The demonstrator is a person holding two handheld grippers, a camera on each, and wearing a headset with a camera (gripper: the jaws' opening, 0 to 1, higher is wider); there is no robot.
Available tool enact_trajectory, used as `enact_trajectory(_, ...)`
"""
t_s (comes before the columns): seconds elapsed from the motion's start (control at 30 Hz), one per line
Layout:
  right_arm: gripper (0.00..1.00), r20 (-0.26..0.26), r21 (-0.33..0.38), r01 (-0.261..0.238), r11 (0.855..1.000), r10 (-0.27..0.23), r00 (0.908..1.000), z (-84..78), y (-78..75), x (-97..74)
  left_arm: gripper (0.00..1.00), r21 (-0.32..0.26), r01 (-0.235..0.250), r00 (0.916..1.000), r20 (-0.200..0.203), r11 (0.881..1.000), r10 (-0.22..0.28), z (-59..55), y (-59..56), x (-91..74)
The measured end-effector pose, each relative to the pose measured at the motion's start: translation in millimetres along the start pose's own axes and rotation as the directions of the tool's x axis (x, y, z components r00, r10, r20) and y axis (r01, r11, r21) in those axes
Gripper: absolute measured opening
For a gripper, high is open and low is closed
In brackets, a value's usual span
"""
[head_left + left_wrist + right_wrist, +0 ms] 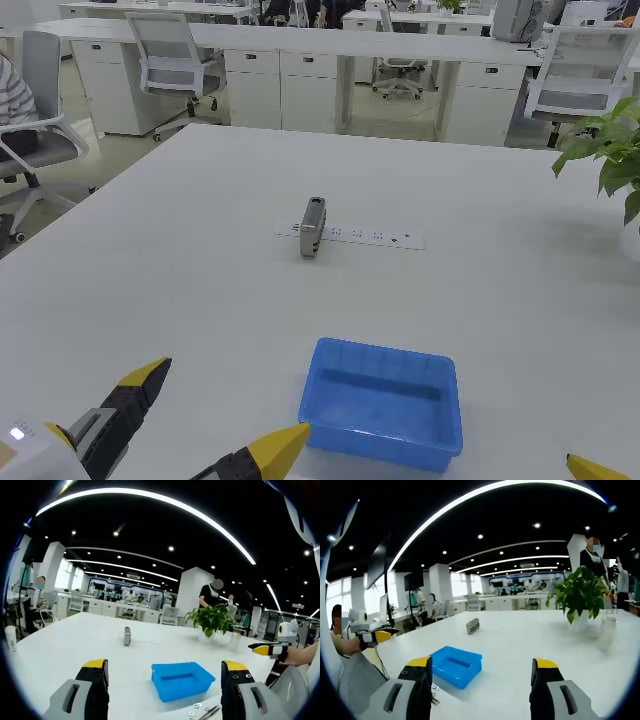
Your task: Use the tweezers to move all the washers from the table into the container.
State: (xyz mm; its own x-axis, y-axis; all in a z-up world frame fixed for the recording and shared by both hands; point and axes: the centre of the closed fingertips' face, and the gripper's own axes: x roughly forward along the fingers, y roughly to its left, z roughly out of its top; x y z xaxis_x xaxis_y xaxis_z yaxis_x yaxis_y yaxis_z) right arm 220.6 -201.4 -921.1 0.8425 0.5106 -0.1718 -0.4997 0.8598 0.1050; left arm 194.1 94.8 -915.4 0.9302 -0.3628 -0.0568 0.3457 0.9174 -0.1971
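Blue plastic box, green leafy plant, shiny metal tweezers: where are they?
Blue plastic box [382,400]: head view, bare inside floor.
Green leafy plant [580,596]: right gripper view, middle leaves.
Shiny metal tweezers [212,710]: left gripper view, the thin arms.

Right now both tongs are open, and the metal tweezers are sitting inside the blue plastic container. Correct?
Not quite. The left tongs and right tongs are open, but the thin metal tweezers are not in the blue plastic container. They lie on the white table outside it, beside the small metal washers near its front wall. The left gripper view shows this.
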Motion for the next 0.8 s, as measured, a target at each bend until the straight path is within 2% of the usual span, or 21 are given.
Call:
enact_trajectory(0.47,0.76,-0.007,-0.01,-0.001,1.0,0.001,1.0,-1.6,0.5,-0.1,0.95,-0.004,-0.004,1.0,0.004,1.0,0.004,0.5,1.2,-0.6)
enact_trajectory(0.8,0.76,-0.014,-0.014,-0.003,1.0,0.003,0.9999,-3.1,1.5,0.0,0.95,0.002,-0.003,1.0,-0.008,1.0,0.003,-1.8,1.1,-0.7)
